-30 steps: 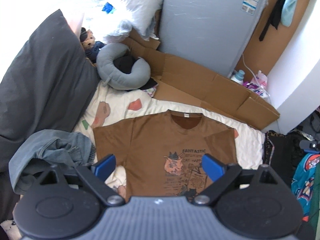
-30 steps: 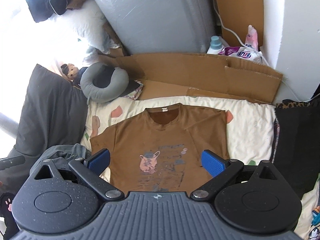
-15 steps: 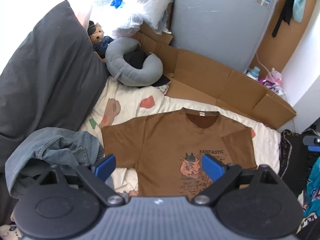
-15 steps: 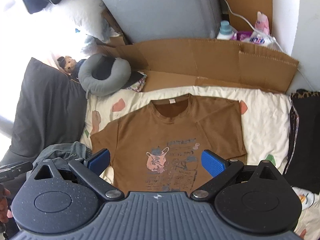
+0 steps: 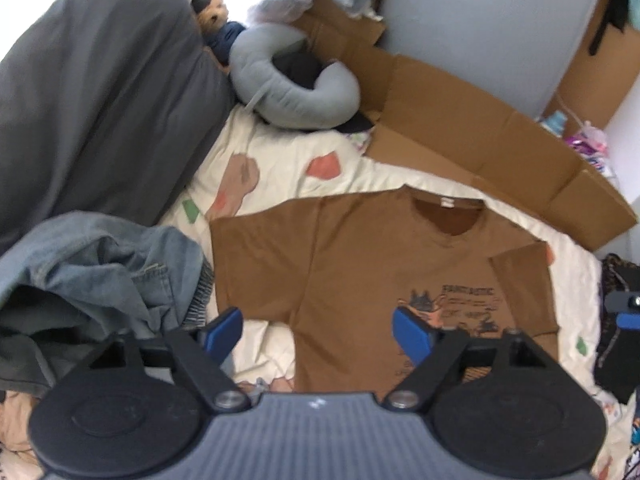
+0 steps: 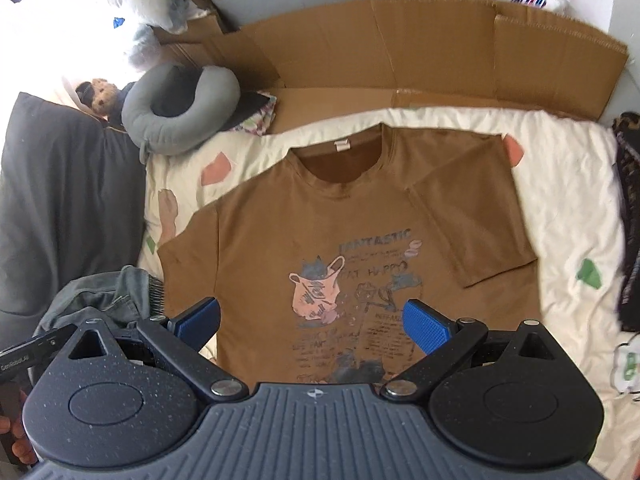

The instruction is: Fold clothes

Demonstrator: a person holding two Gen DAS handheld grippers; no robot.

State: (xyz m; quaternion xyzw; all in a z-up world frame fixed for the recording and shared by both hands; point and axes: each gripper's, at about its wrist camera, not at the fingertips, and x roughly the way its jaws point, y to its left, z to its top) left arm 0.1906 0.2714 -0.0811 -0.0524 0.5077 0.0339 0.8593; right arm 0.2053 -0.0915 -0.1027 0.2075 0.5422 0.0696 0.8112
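The brown T-shirt (image 6: 320, 216) lies flat and unfolded at frame centre, print up, sleeves spread. Left gripper (image 5: 318, 330) and right gripper (image 6: 312, 318) hover wide, empty; all folds remain.

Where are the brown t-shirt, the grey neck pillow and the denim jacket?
brown t-shirt (image 6: 280, 220), right wrist view, on its chest.
grey neck pillow (image 6: 160, 128), right wrist view, on its curved side.
denim jacket (image 5: 100, 264), left wrist view, on its crumpled middle.

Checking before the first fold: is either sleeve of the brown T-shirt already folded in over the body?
No: in the right wrist view the brown T-shirt lies spread flat, print up, on the cream sheet, with both sleeves out to the sides.
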